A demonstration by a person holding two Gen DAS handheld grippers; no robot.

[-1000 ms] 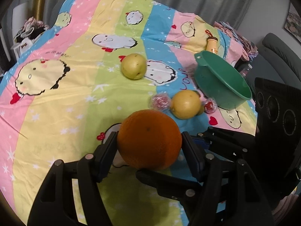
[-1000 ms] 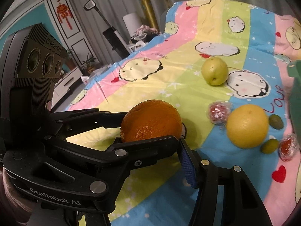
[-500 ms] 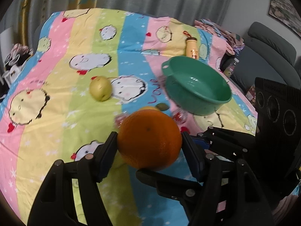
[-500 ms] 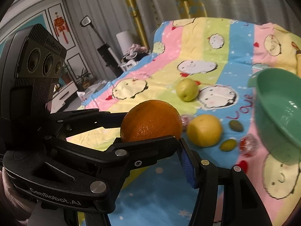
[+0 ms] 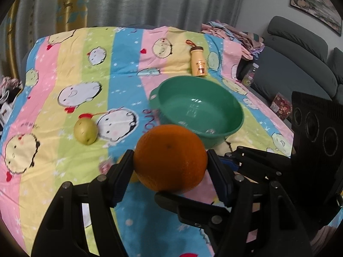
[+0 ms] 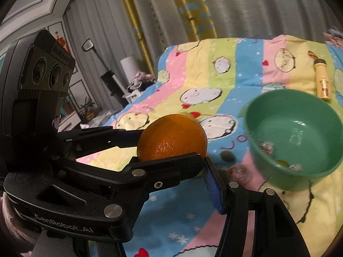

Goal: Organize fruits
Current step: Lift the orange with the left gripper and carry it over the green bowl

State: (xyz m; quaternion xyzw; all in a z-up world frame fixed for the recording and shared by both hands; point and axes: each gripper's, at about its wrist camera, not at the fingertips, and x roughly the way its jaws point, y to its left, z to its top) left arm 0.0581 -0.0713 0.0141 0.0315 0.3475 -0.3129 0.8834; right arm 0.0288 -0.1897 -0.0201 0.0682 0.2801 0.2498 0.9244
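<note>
A large orange point(image 5: 169, 158) hangs above the striped cartoon bedspread point(image 5: 64, 171). My left gripper point(image 5: 169, 160) is shut on it, one pad on each side. My right gripper point(image 6: 171, 167) comes in from the right. One of its fingers point(image 5: 184, 203) lies under the orange and its blue-padded finger point(image 6: 212, 188) sits at the far right side, so it looks shut on the orange point(image 6: 171, 137) too. The left gripper partly hides that contact. An empty green bowl point(image 5: 214, 141) stands just beyond the orange. A yellow-green pear point(image 5: 85, 131) lies to the left.
A small yellow bottle point(image 5: 199, 61) lies behind the bowl point(image 6: 268, 160). Wrapped candies point(image 6: 238, 171) and a small green fruit point(image 6: 227, 155) lie on the cloth beside the bowl. A grey sofa point(image 5: 300, 60) is at the right, with curtains behind the bed.
Both grippers have risen together with the orange and carried it toward the green bowl, which now sits right behind it. The yellow fruit on the cloth has dropped out of sight behind the orange.
</note>
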